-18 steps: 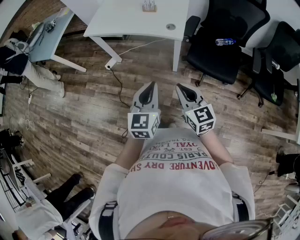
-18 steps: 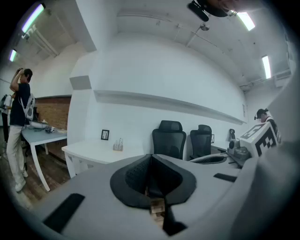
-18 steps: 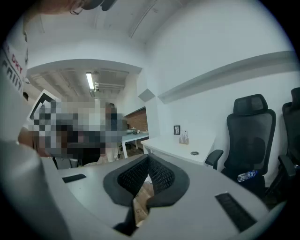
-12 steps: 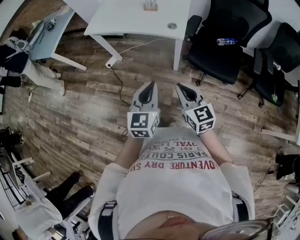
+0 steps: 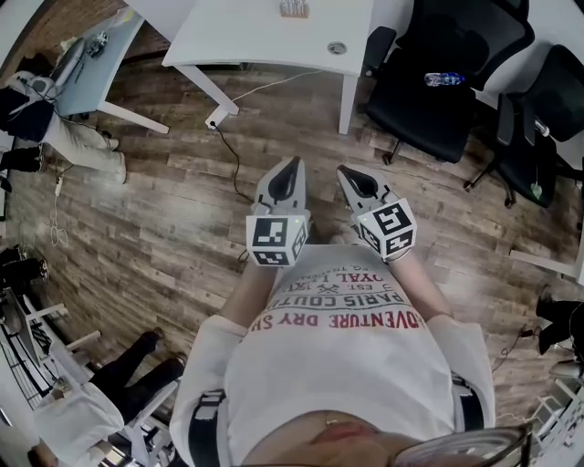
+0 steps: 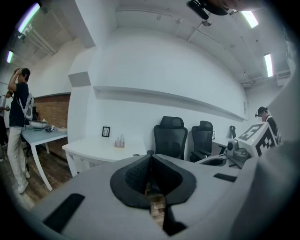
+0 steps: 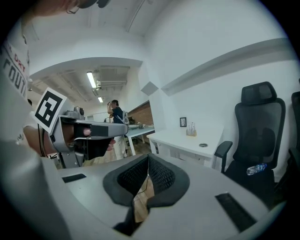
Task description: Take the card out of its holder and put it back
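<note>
A small stand (image 5: 292, 9) sits at the far edge of the white desk (image 5: 246, 36) ahead of me; it also shows as the small stand (image 6: 121, 140) and the small stand (image 7: 191, 131) in the gripper views. No card can be made out at this distance. My left gripper (image 5: 294, 164) and right gripper (image 5: 343, 171) hang side by side in front of my chest, over the wooden floor and well short of the desk. The left gripper (image 6: 151, 157) has its jaws together with nothing between them. The right gripper (image 7: 148, 161) is likewise shut and empty.
Black office chairs (image 5: 429, 82) stand to the right of the desk, one with a water bottle (image 5: 444, 79) on its seat. A cable (image 5: 228, 146) trails over the floor. A person (image 5: 55, 137) sits at a second desk (image 5: 91, 73) on the left.
Both grippers have drifted very slightly to the left. Their jaws have stayed shut.
</note>
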A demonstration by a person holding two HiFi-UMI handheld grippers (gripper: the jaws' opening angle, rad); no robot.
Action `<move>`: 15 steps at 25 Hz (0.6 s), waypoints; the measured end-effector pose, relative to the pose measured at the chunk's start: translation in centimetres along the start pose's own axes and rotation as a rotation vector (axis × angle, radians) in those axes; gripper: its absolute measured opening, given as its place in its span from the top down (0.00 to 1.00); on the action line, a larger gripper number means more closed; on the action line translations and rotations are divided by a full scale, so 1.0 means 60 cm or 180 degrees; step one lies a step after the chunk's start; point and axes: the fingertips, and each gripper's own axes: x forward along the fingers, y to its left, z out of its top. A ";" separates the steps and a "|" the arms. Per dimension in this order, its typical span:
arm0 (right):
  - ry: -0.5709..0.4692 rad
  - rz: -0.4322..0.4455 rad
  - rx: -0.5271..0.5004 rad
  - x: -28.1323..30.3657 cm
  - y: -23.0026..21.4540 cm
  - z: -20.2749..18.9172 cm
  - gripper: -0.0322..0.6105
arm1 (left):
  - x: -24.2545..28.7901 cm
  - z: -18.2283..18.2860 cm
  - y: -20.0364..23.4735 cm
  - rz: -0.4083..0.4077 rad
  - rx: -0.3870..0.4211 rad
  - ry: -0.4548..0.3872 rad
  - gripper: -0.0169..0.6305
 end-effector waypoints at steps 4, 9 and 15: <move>0.0031 0.0098 -0.0028 0.035 -0.001 0.003 0.91 | 0.023 0.006 0.029 -0.0004 0.0005 -0.0017 0.94; -0.0006 0.0030 -0.0046 0.096 -0.025 0.030 0.91 | 0.070 0.012 0.089 -0.0030 -0.0066 0.0009 0.94; -0.0008 -0.0119 -0.0002 0.185 -0.081 0.076 0.91 | 0.154 0.042 0.173 -0.0097 -0.0152 0.0035 0.94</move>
